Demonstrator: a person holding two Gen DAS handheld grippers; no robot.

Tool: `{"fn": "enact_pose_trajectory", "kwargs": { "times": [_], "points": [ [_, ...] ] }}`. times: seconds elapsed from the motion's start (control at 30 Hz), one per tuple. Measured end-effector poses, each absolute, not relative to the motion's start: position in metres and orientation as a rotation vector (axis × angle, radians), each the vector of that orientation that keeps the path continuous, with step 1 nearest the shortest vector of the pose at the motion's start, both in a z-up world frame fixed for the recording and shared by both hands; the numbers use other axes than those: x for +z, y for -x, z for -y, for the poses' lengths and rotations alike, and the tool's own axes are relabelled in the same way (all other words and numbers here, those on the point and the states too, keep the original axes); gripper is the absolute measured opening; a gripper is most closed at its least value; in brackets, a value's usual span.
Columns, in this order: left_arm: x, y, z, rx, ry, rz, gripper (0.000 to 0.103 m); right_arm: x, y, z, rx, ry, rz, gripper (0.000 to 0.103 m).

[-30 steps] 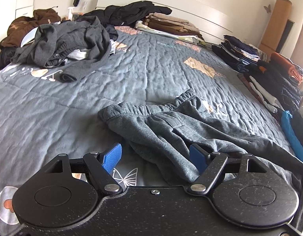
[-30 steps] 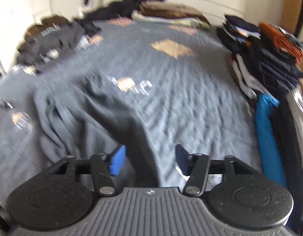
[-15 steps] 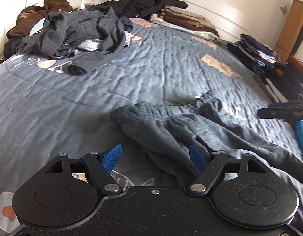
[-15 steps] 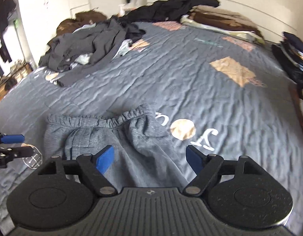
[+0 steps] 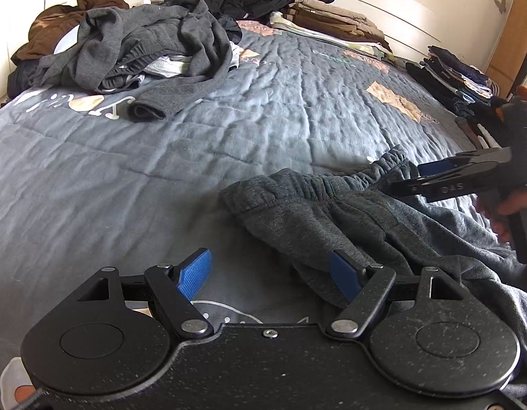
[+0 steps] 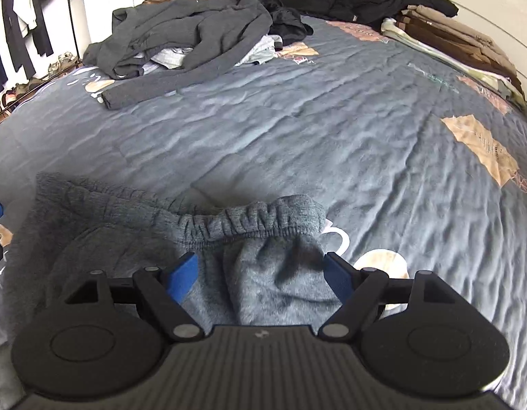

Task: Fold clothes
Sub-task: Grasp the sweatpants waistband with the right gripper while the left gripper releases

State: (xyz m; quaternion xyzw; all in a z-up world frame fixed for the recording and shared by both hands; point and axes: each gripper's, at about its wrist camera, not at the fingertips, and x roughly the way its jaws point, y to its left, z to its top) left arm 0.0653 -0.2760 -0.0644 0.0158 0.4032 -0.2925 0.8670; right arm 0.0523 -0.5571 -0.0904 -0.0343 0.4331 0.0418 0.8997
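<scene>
Since a second ago the right gripper [image 6: 260, 273] has swung in from the side of the bed and dropped low over the grey sweatpants [image 6: 256, 266]; it now shows at the right edge of the left wrist view, where it was absent before. The left gripper [image 5: 270, 275] has only crept a little closer to the same garment.

Both tools stand wide apart and grip nothing. Ahead of the right gripper's blue pads [image 6: 181, 273] lies the gathered elastic waistband [image 6: 250, 222], its right end bunched just past the fingertips; the pant fabric runs back under and between the fingers, though the pads do not press on it. The left gripper hovers at the other end of the waistband: its right pad [image 5: 343, 276] sits over the edge of the sweatpants, its left pad over bare quilt. A hand [image 5: 502, 208] shows behind the right tool in the left view.

The sweatpants lie crumpled on a blue-grey quilted bedspread [image 6: 297, 130]. Far ahead and to the left of both tools sits a loose heap of grey clothes [image 5: 144, 44]; black garments [image 6: 366, 0] and folded brown items [image 6: 451, 34] lie along the headboard further off. Folded stacks [image 5: 458, 75] line the bed's right side beyond the right gripper.
</scene>
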Motion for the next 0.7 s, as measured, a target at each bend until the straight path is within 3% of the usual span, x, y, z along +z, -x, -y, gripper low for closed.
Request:
{"fn": "enact_pose_trajectory", "kwargs": {
  "times": [0.13,0.23,0.33,0.4,0.5,0.7],
  "points": [
    [-0.067,-0.065,0.28,-0.616,-0.042,-0.851,0.076,-0.105,-0.065,0.557,0.081,0.05,-0.935,0.079],
    [-0.07,-0.065,0.282,-0.612,-0.049,-0.859,0.076,-0.112,-0.068,0.56,0.074,-0.008,-0.955,0.067],
    [-0.072,-0.067,0.279,-0.62,-0.013,-0.86,0.077,-0.113,-0.067,0.568,0.068,-0.092,-0.961,0.039],
    [-0.073,-0.068,0.277,-0.626,0.013,-0.86,0.081,-0.106,-0.062,0.576,0.054,-0.125,-0.935,0.012],
    [-0.077,-0.07,0.27,-0.679,0.076,-0.827,0.093,-0.09,-0.053,0.589,0.023,-0.182,-0.878,0.009],
    [-0.092,-0.09,0.269,-0.681,0.214,-0.882,0.093,-0.059,-0.032,0.606,0.002,-0.203,-0.808,0.008]
  ]
}}
